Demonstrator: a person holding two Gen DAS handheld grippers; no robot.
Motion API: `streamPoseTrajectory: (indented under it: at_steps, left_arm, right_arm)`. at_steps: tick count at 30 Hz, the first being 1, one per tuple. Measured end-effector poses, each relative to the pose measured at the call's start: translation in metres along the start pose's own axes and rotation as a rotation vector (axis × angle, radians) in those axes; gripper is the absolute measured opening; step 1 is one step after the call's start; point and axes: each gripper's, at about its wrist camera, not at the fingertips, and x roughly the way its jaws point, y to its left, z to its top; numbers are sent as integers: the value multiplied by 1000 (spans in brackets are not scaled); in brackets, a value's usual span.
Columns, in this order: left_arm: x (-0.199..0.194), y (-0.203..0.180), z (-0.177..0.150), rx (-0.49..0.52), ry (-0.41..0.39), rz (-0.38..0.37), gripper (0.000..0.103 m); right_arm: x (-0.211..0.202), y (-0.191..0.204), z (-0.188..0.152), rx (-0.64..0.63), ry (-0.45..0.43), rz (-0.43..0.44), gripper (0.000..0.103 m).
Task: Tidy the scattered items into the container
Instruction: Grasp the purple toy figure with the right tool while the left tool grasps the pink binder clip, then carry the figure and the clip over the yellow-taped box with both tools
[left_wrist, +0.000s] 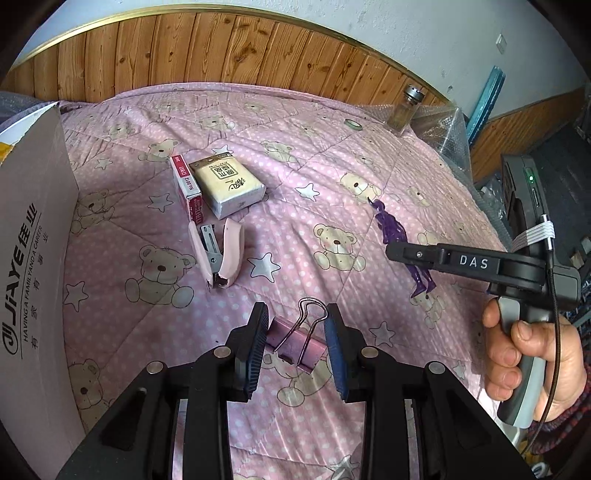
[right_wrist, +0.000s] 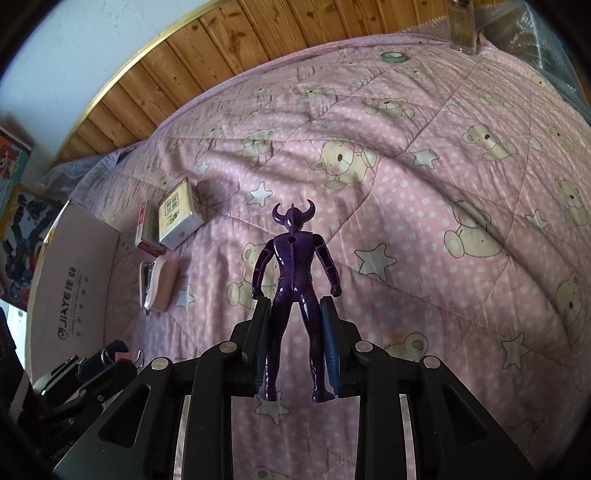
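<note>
Progress looks early: nothing shows inside the white cardboard box printed JIAYE (left_wrist: 33, 266), though its interior is hidden from both cameras, and every loose item in view lies outside it on the pink quilted bedspread with bears and stars (left_wrist: 303, 155).

The right gripper (right_wrist: 293, 343) has its jaws closed around the legs of a glossy dark purple horned plastic figure (right_wrist: 293, 273), which rises upright from between them, apparently lifted clear of the cloth. The left gripper (left_wrist: 297, 347) has its jaws partly open on either side of a pink metal binder clip with wire handles (left_wrist: 297, 341); the ribbed pads sit just beside the clip, and firm contact cannot be confirmed.

Left to gather, by my reckoning, are the clip, a pink stapler lying open (left_wrist: 218, 254), a red and white staple box (left_wrist: 186, 188) and a cream tissue pack (left_wrist: 229, 188) touching it, all near the container wall on the left side.

Farther off by the wooden headboard stand a glass jar with metal lid (left_wrist: 404, 109) and a small tape roll (left_wrist: 353, 124). Nothing blocks the route to the box, though the two grippers work close together and could crowd each other there.
</note>
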Motion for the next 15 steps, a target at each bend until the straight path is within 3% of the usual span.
streamPoseTrajectory:
  at_steps: [10,15]
  left_arm:
    - [-28,13,-19,-147,-19,-67,32]
    - [-52,10,-24,-154,-60,-75,32]
  right_arm:
    - [-28,26,-33,-49,-5,27,28]
    - [-46,50,-51,-111,-8,51,28]
